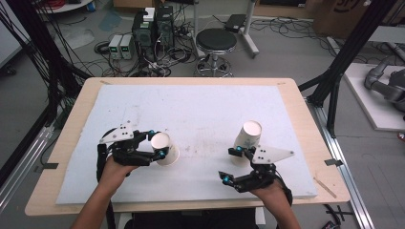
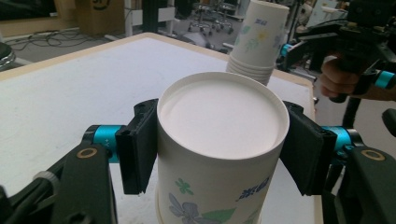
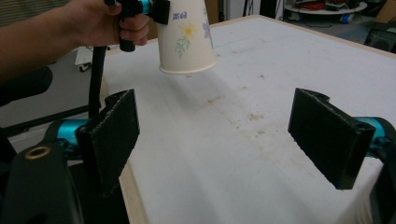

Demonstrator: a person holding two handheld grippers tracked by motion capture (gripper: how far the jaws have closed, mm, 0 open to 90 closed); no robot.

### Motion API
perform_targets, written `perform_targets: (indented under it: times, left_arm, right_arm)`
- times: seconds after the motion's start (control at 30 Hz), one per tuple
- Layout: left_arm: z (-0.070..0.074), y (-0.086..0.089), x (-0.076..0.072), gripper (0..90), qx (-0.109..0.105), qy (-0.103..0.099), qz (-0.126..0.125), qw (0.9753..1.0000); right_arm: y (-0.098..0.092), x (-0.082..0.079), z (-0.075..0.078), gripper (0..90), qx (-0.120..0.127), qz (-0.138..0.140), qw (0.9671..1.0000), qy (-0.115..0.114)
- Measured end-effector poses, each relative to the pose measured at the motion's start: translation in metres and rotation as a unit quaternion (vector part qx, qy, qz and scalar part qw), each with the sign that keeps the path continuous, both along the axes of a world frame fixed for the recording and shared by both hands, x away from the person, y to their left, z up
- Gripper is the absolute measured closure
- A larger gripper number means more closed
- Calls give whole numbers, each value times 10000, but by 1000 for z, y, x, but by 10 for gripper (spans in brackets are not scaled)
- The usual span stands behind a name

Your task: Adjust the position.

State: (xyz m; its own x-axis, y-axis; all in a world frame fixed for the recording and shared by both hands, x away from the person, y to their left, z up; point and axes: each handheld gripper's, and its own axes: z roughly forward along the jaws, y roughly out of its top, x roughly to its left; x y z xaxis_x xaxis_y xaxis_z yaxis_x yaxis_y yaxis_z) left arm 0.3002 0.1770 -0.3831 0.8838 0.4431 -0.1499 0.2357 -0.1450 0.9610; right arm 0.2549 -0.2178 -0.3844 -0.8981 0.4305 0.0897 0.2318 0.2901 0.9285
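An upside-down paper cup with a flower print sits between the jaws of my left gripper, which is shut on its sides. In the left gripper view the cup shows its base, with a pad pressing on each side. In the right gripper view this cup hangs a little above the white board. A stack of upturned cups stands at the right, also visible as the stack in the left gripper view. My right gripper is open just left of the stack, with nothing between its jaws.
A white foam board covers most of the wooden table. Bare board stretches between and beyond the two cups. On the floor past the far edge are a black stool, computer boxes and loose cables.
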Motion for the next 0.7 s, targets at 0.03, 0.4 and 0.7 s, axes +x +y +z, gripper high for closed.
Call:
perform_targets:
  times: [0.03,0.4,0.7]
  left_arm:
    - [0,-1,-1,345,-8,11,-51,10000]
    - [3,-18,-7,346,5,-38,-330,9994]
    - [7,-37,-5,354,43,-26,-801,9968]
  right_arm:
    - [8,3,0,167,-33,61,10000,-39]
    - [40,18,-5,167,-132,368,9992,-24]
    - [58,28,-13,167,-193,630,9977,126]
